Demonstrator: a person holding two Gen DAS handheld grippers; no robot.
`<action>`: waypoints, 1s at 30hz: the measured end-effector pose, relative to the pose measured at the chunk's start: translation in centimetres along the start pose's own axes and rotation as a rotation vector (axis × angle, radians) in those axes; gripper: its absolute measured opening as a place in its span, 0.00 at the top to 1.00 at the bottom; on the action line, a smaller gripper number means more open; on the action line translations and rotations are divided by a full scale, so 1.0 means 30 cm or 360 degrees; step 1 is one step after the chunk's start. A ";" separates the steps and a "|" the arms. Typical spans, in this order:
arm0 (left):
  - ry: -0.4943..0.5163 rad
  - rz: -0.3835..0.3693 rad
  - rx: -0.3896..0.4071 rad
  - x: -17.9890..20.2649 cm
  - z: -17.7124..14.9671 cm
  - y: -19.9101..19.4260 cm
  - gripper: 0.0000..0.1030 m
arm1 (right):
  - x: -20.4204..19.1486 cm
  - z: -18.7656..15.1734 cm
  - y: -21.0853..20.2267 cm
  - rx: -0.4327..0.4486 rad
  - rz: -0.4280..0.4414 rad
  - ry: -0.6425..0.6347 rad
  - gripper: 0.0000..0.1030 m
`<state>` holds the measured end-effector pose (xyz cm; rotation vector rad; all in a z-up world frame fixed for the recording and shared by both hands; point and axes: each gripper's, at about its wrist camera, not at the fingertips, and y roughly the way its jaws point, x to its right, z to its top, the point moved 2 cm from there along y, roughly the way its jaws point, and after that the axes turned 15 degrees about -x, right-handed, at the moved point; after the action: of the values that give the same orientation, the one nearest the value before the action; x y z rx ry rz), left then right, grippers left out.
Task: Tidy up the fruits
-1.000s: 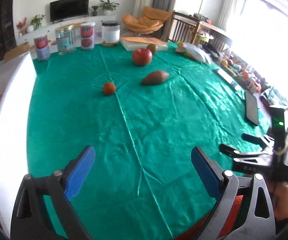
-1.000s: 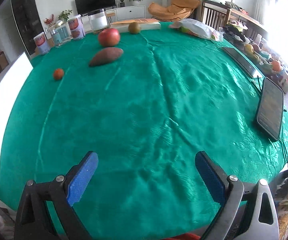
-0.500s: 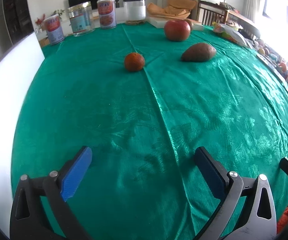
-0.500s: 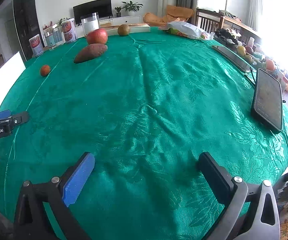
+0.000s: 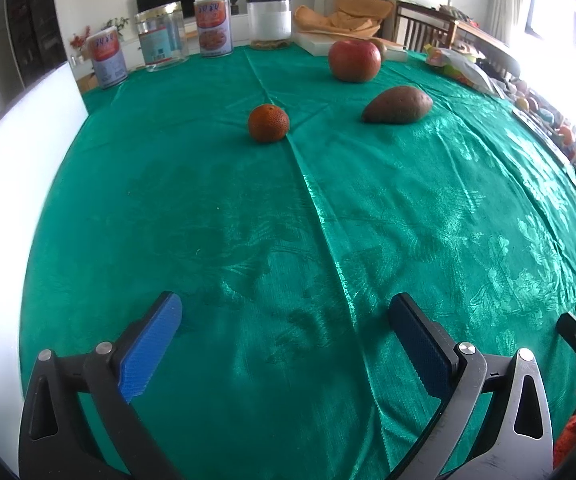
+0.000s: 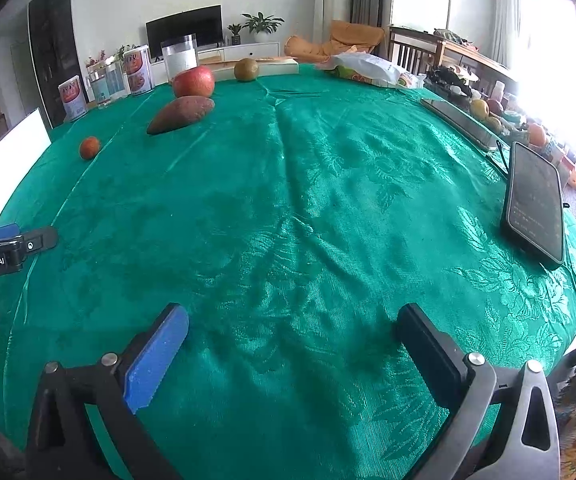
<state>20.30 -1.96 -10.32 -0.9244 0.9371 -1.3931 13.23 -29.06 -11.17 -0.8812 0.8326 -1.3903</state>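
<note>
Green cloth (image 5: 327, 240) lay bare under my left gripper (image 5: 284, 320) and right gripper (image 6: 291, 336), both spread wide and empty. Orange (image 5: 268, 123), sweet potato (image 5: 397, 105) and apple (image 5: 354, 60) sat scattered far ahead, apparently awaiting sorting.

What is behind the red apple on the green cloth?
In the right wrist view, a brown kiwi stands behind the red apple, beside a flat white box. In the left wrist view the apple covers nearly all of the kiwi, so only its edge shows.
</note>
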 end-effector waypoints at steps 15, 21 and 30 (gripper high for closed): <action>-0.0001 -0.0001 0.0000 0.000 0.000 0.000 0.00 | 0.002 0.001 0.003 -0.0009 -0.0003 -0.0003 0.00; -0.0001 -0.0001 0.0001 0.000 0.000 0.000 0.00 | 0.006 0.002 0.002 -0.0020 -0.0004 -0.0006 0.00; -0.0001 -0.0002 0.0001 -0.001 -0.001 0.000 0.00 | 0.005 0.004 0.001 -0.0013 -0.0006 -0.0003 0.00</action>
<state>20.28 -1.95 -10.32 -0.9253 0.9357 -1.3937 13.36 -29.20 -11.14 -0.8905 0.8360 -1.3902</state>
